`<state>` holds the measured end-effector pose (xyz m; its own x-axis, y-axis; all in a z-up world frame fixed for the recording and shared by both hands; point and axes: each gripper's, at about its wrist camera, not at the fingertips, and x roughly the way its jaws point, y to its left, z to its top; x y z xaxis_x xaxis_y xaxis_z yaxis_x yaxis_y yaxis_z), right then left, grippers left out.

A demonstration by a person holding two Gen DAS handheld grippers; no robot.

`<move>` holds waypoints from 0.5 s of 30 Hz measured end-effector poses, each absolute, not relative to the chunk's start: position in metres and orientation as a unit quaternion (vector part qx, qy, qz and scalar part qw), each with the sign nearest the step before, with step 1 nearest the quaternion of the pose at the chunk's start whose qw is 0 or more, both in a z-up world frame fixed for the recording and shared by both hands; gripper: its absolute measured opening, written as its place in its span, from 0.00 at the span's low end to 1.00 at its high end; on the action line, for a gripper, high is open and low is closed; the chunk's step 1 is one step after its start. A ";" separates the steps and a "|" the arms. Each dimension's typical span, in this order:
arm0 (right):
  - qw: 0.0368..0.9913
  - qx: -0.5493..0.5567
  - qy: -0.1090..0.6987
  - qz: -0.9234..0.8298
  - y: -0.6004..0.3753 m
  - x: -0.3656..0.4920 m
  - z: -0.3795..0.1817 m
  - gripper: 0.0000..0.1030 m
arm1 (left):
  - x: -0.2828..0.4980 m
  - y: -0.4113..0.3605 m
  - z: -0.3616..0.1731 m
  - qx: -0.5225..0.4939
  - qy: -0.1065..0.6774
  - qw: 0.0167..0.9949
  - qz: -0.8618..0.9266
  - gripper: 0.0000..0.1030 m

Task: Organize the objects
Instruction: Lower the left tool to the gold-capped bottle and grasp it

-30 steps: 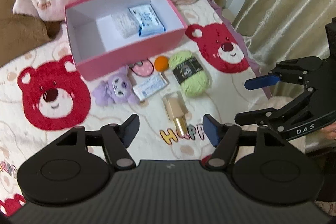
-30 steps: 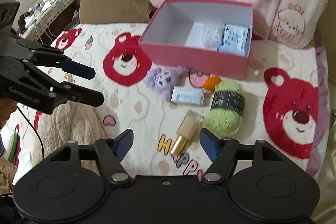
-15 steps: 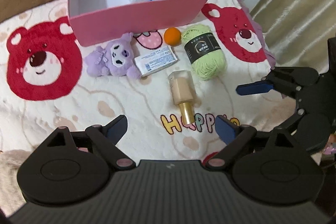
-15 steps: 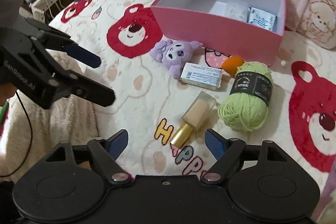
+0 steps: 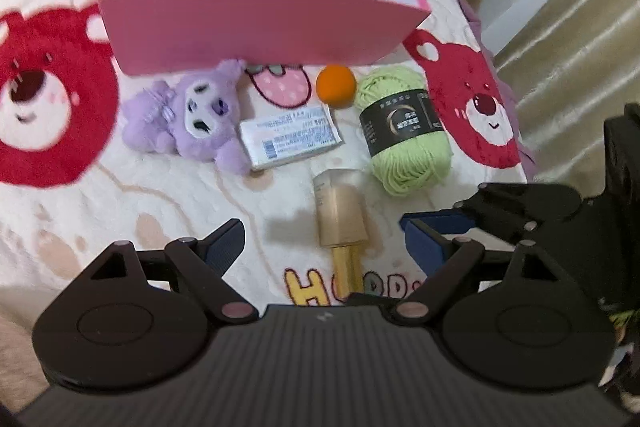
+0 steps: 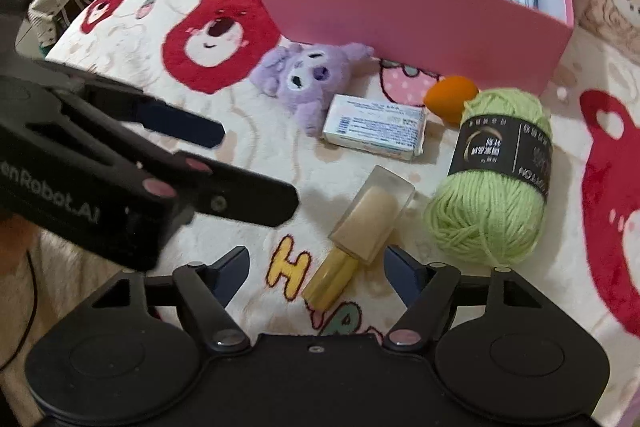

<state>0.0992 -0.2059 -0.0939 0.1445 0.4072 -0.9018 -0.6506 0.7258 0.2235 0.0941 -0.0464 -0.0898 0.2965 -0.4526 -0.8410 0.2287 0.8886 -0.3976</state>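
Descending since a second ago: left gripper (image 5: 322, 239) and right gripper (image 6: 316, 265) now low over foundation bottle (image 6: 362, 223) on blanket (image 5: 80, 211). Left jaws narrowing slightly, right closing, both apart and empty. Pink box (image 6: 400, 3) beyond, awaiting items.

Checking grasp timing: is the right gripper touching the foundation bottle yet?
Apart. The right wrist view shows the right gripper open around the foundation bottle, blanket visible beside both fingertips.

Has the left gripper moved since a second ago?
Yes. The left gripper has come down toward the foundation bottle, with the pink box now at the frame's top.
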 end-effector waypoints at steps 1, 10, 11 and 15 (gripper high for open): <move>0.746 -0.107 0.557 0.349 -0.204 0.102 -0.099 0.73 | 0.097 -0.047 -0.095 -0.109 0.556 0.796 -0.213 0.84; 0.744 -0.091 0.597 0.286 -0.203 0.117 -0.128 0.71 | 0.108 -0.052 -0.131 -0.191 0.567 0.773 -0.210 0.70; 0.744 -0.080 0.599 0.285 -0.205 0.119 -0.129 0.71 | 0.109 -0.054 -0.135 -0.190 0.567 0.773 -0.211 0.67; 0.744 -0.075 0.601 0.285 -0.201 0.120 -0.138 0.63 | 0.111 -0.052 -0.149 -0.207 0.564 0.771 -0.214 0.53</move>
